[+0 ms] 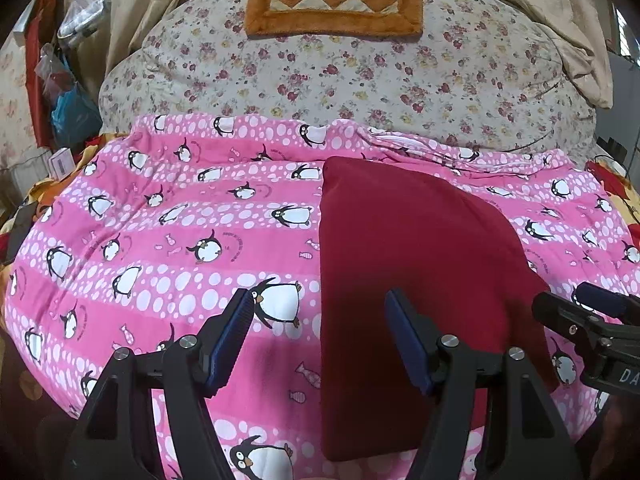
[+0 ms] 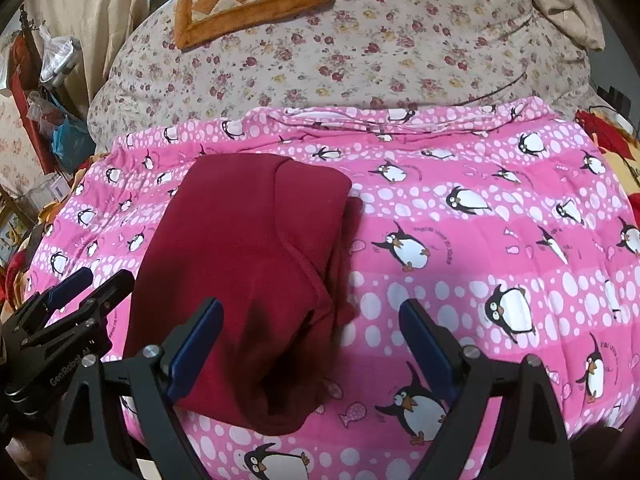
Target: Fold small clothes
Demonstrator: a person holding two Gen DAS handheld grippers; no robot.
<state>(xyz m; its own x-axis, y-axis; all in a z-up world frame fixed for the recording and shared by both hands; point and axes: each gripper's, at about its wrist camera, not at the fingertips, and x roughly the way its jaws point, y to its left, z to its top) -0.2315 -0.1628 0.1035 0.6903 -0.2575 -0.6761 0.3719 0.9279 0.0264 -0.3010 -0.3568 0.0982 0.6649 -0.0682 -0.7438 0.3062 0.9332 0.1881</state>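
Note:
A dark red garment (image 1: 408, 264) lies folded lengthwise on the pink penguin blanket (image 1: 180, 216). In the right wrist view the garment (image 2: 248, 264) shows a folded layer with a seam edge on top. My left gripper (image 1: 320, 304) is open and empty, hovering over the garment's left edge near its front end. My right gripper (image 2: 312, 312) is open and empty, above the garment's right edge near the front. The right gripper also shows at the right edge of the left wrist view (image 1: 592, 312); the left gripper shows at the left of the right wrist view (image 2: 88, 284).
A floral quilt (image 1: 360, 76) is bunched behind the blanket, with an orange checkered cushion (image 1: 336, 0) on top. Plastic bags (image 1: 68, 92) and clutter hang at the far left. Beige cloth (image 1: 568, 32) hangs at the right.

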